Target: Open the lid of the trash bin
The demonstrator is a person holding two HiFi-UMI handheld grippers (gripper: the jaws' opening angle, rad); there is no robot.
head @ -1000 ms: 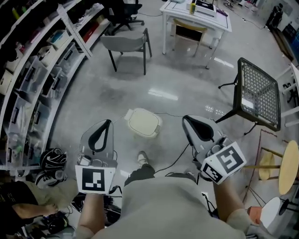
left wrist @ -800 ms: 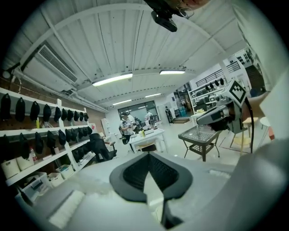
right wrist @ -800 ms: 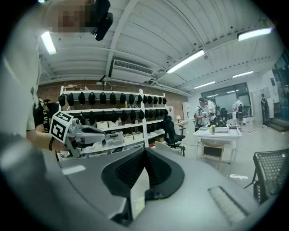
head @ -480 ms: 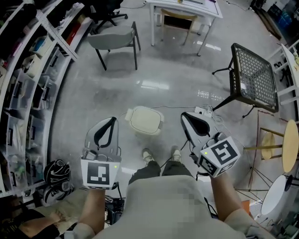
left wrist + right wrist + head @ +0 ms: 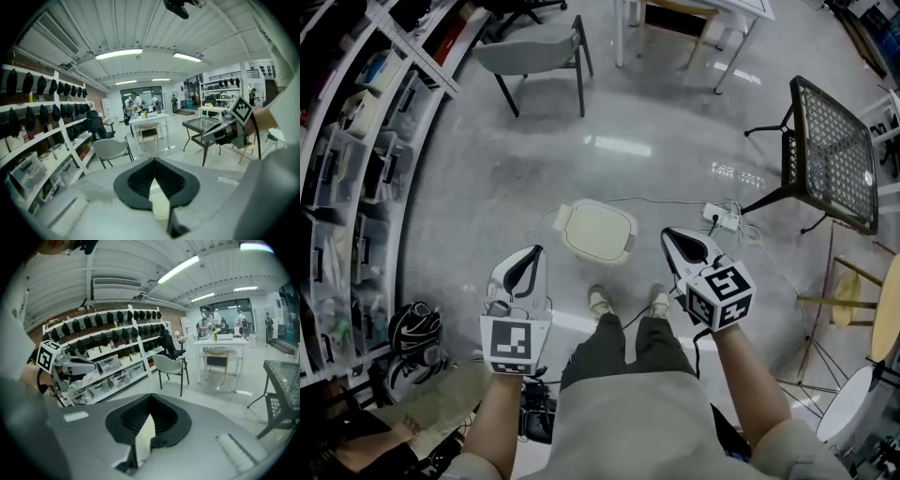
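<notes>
The trash bin [image 5: 600,231] is a small cream bin on the grey floor, just ahead of the person's shoes, and its lid lies flat and closed. My left gripper [image 5: 533,251] hangs near the bin's left front corner, above floor level, jaws together with nothing in them. At the bin's right side my right gripper [image 5: 668,233] is also shut and empty. In each gripper view a cream strip of the trash bin [image 5: 160,202] [image 5: 143,436] shows through the slit below the closed tips of the left gripper [image 5: 154,159] and the right gripper [image 5: 150,394].
A power strip [image 5: 719,217] with trailing cables lies right of the bin. A black mesh table [image 5: 834,155] stands at right and a grey chair [image 5: 539,52] at the back. Shelving [image 5: 356,159] lines the left, with a dark helmet-like object [image 5: 411,328] below. A wooden stool [image 5: 862,305] is far right.
The person has stepped toward the bin, which now lies just ahead of the shoes. Both grippers have come closer together and now flank it. The lid stays closed.
</notes>
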